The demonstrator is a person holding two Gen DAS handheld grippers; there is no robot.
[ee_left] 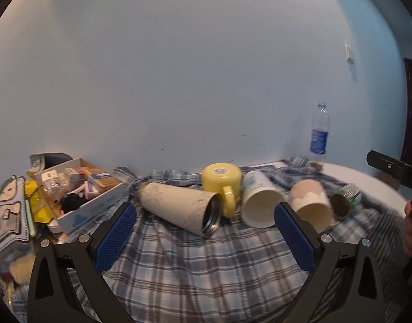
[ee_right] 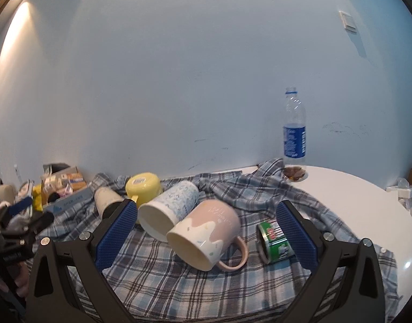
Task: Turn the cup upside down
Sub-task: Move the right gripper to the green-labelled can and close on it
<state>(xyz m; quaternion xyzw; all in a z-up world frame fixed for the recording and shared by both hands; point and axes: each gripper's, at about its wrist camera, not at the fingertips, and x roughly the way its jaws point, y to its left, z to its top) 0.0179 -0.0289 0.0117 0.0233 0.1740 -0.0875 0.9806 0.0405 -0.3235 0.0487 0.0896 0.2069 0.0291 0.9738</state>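
Left gripper (ee_left: 204, 216) spread wide (empty), right gripper (ee_right: 206, 215) likewise, pink mug (ee_right: 206, 232) lying between.

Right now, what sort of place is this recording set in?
Probably a lived-in room at home: a round white table against a plain wall, draped with a plaid cloth, and a cluttered cardboard box of odds and ends.

A lived-in home room: a white desk (ee_right: 367, 204) against a bare wall, draped with a plaid shirt (ee_right: 179, 277), household mugs (ee_right: 206, 231) lying about, a cardboard box (ee_left: 79, 188) of oddments, a water bottle (ee_right: 294, 132).
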